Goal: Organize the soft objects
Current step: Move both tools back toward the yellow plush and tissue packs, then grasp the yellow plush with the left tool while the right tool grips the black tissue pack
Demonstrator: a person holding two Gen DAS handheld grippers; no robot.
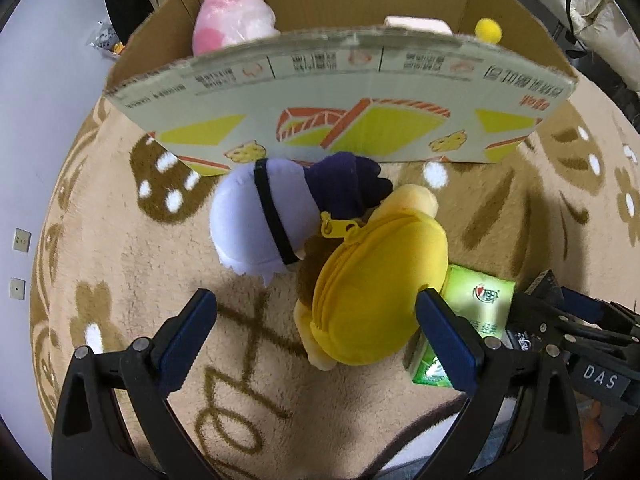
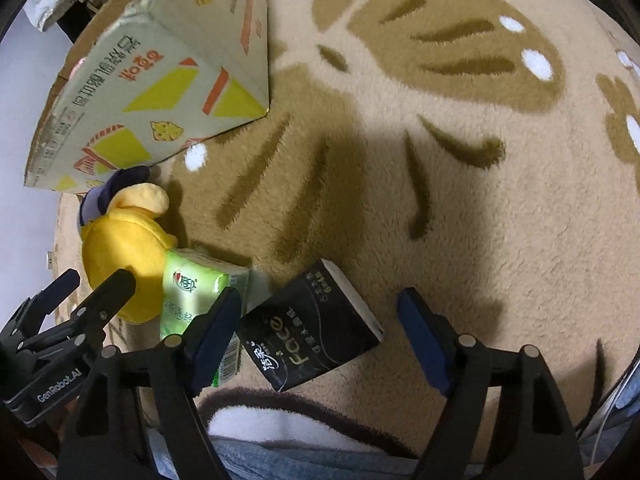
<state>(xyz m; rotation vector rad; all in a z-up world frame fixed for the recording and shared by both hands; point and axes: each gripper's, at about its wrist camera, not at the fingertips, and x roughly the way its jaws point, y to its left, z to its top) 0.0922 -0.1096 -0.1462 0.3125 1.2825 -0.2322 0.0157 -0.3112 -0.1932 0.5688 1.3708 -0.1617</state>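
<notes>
You are partway through. The box (image 1: 340, 92) stands open on the rug (image 1: 120, 264) and already holds a pink plush (image 1: 232, 16), a pale flat item (image 1: 416, 24) and something with a yellow pompom (image 1: 488, 30); what lies lower inside is hidden by the near wall. Judging by that, a few soft things are stowed and four are left out on the rug.

Those four sit just in front of the box. A white-and-purple plush (image 1: 256, 220) lies closest to the box wall, touching a yellow pouch (image 1: 380, 292) with a zip. A green tissue pack (image 2: 192, 292) rests against the pouch, and a black tissue pack (image 2: 316, 328) lies just beside the green one, tilted.

Your left gripper (image 1: 316, 340) has its jaws apart, with nothing held; the pouch lies partly between the fingers, the right-hand finger just at its edge, and I cannot tell whether it touches. Your right gripper (image 2: 320, 336) is also spread, empty, with the black pack lying between its fingers and not pinched.

My reading is that both tools are lined up for a pickup: pouch on the left, black pack on the right. The green pack and the plush would then remain.
</notes>
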